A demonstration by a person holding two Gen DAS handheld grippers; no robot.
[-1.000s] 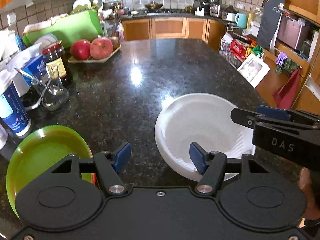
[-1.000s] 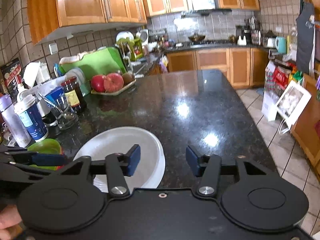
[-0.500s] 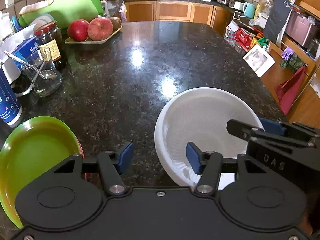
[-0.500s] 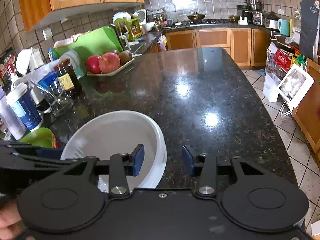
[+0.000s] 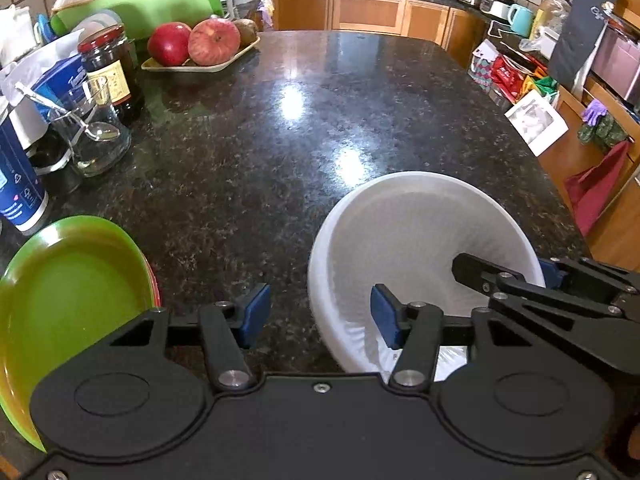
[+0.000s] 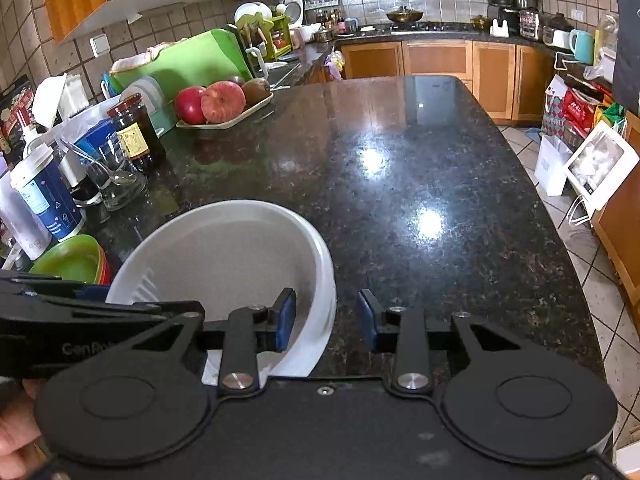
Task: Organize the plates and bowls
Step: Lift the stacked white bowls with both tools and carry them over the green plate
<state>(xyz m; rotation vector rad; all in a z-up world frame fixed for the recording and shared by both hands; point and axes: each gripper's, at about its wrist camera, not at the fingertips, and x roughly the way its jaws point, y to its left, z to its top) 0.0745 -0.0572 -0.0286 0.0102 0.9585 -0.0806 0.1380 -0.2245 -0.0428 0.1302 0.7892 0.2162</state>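
The left tongs (image 5: 318, 314) straddle the near-left rim of the white bowl (image 5: 408, 224), one pad inside, one outside, not pressing; their jaws have just been closing. The right tongs (image 6: 326, 320) straddle its right rim likewise, jaws also just closing, a gap still at the outer pad. The bowl sits on the counter (image 6: 400, 168), empty. Ahead of both tongs lies wide bare stone up to the far edge. Left of the left tongs sits a green plate (image 5: 68, 300); beyond it, a glass (image 5: 94, 140) holding a spoon, and a tray (image 5: 200, 66) with apples.
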